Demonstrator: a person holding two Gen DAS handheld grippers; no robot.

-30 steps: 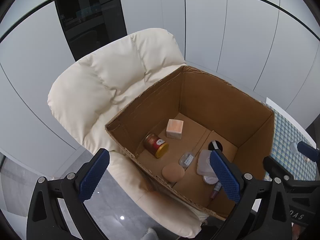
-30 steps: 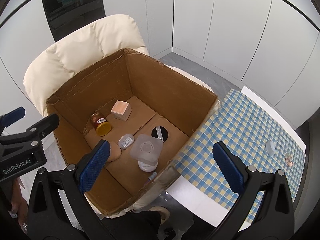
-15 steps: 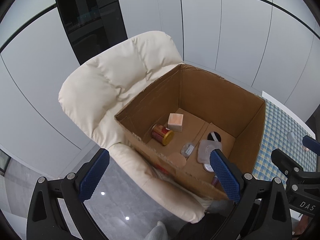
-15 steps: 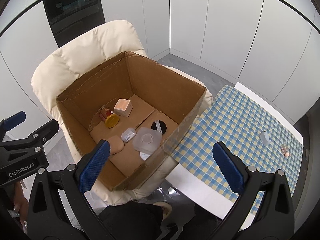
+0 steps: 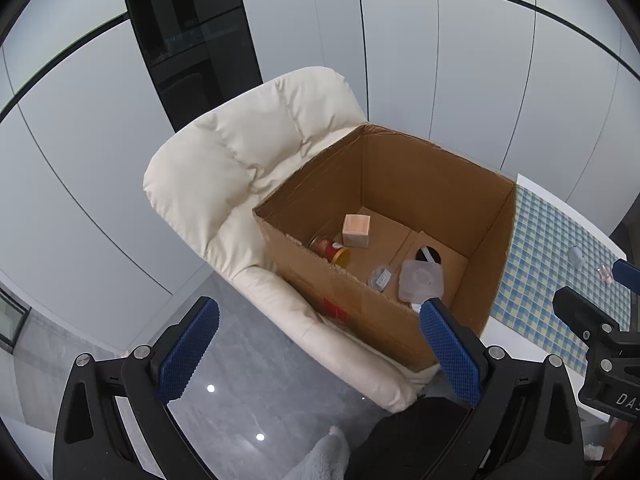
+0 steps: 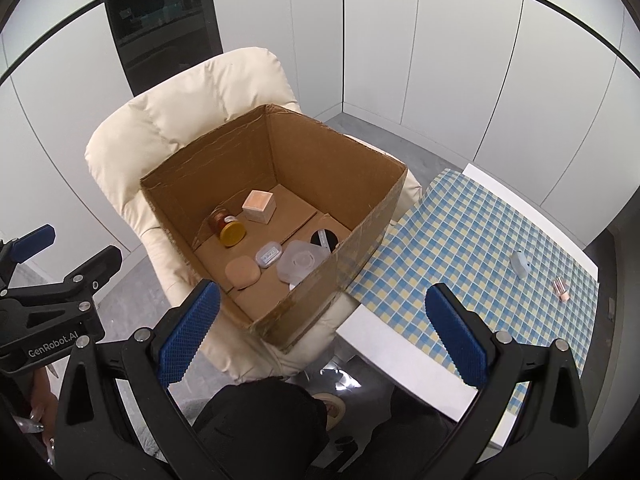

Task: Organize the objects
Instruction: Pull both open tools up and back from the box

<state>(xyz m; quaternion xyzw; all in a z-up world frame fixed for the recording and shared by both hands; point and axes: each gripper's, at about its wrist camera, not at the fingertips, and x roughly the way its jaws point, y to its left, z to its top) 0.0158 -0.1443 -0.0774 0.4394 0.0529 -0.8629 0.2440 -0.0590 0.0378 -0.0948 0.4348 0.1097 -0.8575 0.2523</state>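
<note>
Both the left gripper (image 5: 320,344) and right gripper (image 6: 324,328) hang spread wide and empty; a small clear plastic case (image 6: 520,264) lies far right on the blue checked tablecloth (image 6: 460,240), probably light, rigid, slippery; pinch its long sides.

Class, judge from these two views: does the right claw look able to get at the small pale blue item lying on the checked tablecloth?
Probably yes. The right claw is open and empty, the pale blue item lies in the open on the checked tablecloth, and nothing stands between them.
</note>
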